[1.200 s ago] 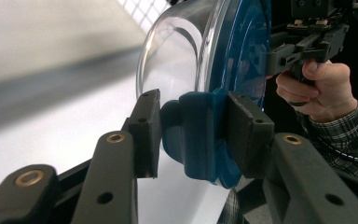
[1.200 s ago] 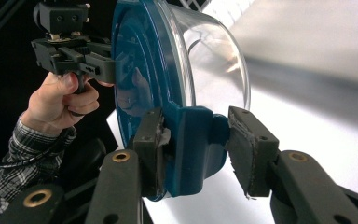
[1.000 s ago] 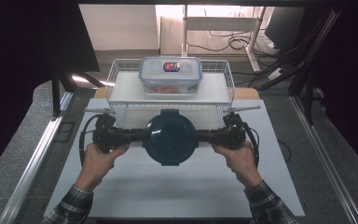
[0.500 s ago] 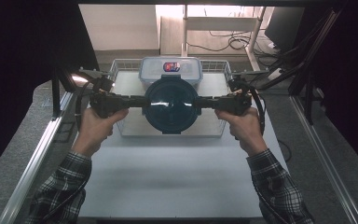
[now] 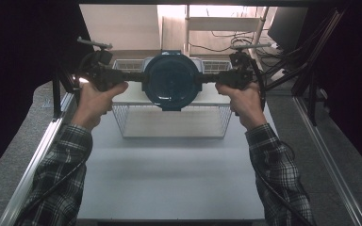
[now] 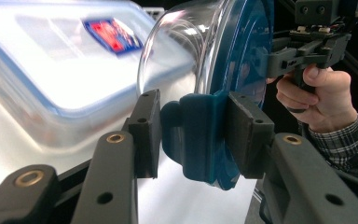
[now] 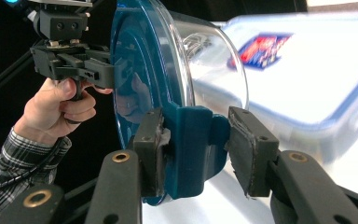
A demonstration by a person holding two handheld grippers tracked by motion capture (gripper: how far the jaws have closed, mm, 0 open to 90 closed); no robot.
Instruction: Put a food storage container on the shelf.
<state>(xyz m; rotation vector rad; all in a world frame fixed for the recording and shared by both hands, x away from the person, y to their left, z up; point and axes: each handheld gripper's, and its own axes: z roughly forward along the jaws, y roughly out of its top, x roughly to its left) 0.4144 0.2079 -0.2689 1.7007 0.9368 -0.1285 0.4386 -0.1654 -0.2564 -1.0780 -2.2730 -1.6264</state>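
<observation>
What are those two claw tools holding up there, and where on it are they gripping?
A round glass container with a blue lid, carried between both. The left gripper clamps one blue side tab; the right gripper clamps the opposite tab.

A red-and-blue label (image 6: 113, 35) sits on the clear lid of a blue-rimmed plastic container (image 6: 37, 88), seen in the left gripper view and again in the right gripper view; its lettering is too blurred to read. No other text, brand, number or sign is legible anywhere in the three views.
</observation>
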